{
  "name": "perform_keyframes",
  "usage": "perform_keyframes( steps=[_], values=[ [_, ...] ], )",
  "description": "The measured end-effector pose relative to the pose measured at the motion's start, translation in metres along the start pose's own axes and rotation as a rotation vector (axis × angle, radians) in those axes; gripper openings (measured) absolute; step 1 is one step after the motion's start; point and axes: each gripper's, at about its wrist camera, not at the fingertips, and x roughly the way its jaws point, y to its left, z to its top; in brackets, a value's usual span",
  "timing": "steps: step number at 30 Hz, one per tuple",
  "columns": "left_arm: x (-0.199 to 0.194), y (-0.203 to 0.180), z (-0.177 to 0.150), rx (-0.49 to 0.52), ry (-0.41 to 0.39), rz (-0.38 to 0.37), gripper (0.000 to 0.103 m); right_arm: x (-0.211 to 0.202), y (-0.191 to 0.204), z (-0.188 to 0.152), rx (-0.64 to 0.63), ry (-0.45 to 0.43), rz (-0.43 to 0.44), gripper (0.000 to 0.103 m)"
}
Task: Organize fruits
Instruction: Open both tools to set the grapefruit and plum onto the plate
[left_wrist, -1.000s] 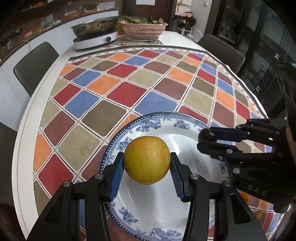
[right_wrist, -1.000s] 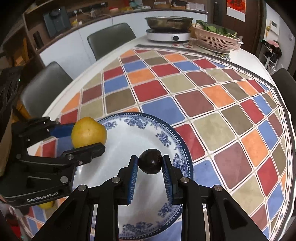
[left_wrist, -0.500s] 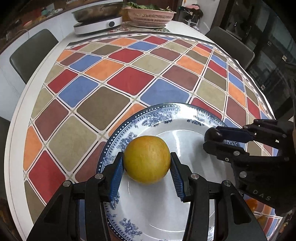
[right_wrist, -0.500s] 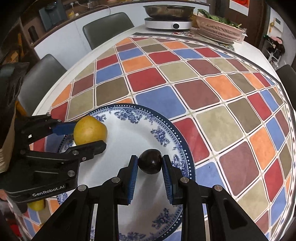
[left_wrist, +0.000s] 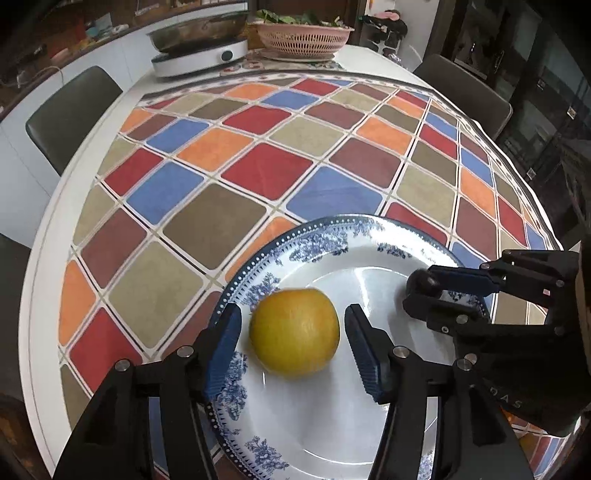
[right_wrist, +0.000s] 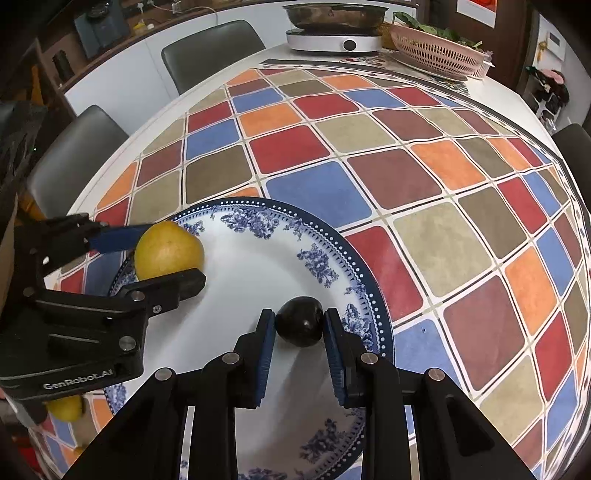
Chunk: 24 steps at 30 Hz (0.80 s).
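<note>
A yellow orange (left_wrist: 294, 331) rests on the left side of the blue-and-white plate (left_wrist: 314, 243). My left gripper (left_wrist: 293, 343) is open around it, with a gap between each pad and the fruit. The orange (right_wrist: 168, 250) and the plate (right_wrist: 258, 218) also show in the right wrist view. My right gripper (right_wrist: 299, 325) is shut on a small dark plum (right_wrist: 300, 321), low over the plate's right side. In the left wrist view the plum (left_wrist: 419, 282) shows at the right gripper's fingertips.
A checked cloth (left_wrist: 258, 170) covers the round table. An induction cooker with a pan (left_wrist: 199, 55) and a pink basket of greens (left_wrist: 303, 37) stand at the far edge. Chairs (right_wrist: 74, 151) ring the table. Another yellow fruit (right_wrist: 66, 408) lies under the left gripper.
My left gripper has opened and let go of the orange, which now sits on the plate. My right gripper has stayed shut on the plum and lowered toward the plate.
</note>
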Motion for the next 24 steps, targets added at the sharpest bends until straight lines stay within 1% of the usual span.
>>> perform_keyframes(
  steps=[1,2,3,4,10,13,18,22,24],
  values=[
    [-0.004,0.0,0.0,0.0,-0.008,0.003,0.057,-0.001,0.0,0.0,-0.004,-0.003,0.0,0.03],
    [-0.007,0.0,0.0,-0.002,-0.015,0.005,0.057,-0.002,0.001,-0.001,-0.005,-0.01,-0.001,0.036],
    [-0.011,0.001,0.0,-0.006,-0.022,0.01,0.057,-0.005,0.001,-0.002,-0.004,-0.019,-0.005,0.038],
    [-0.016,0.001,-0.001,-0.012,-0.03,0.014,0.057,-0.008,0.002,-0.002,-0.005,-0.027,-0.006,0.039],
    [-0.055,-0.004,-0.014,-0.024,-0.099,0.027,0.057,-0.038,0.006,-0.009,-0.004,-0.094,-0.02,0.039],
    [-0.076,-0.011,-0.025,-0.027,-0.138,0.012,0.057,-0.06,0.009,-0.016,0.002,-0.134,-0.022,0.039],
    [-0.121,-0.027,-0.047,-0.022,-0.223,-0.005,0.058,-0.102,0.019,-0.034,-0.002,-0.213,-0.021,0.039],
    [-0.153,-0.042,-0.064,0.0,-0.289,0.004,0.062,-0.136,0.029,-0.052,-0.017,-0.275,-0.031,0.039],
    [-0.167,-0.05,-0.072,0.014,-0.315,0.017,0.062,-0.152,0.033,-0.061,-0.018,-0.303,-0.039,0.045]
  ],
)
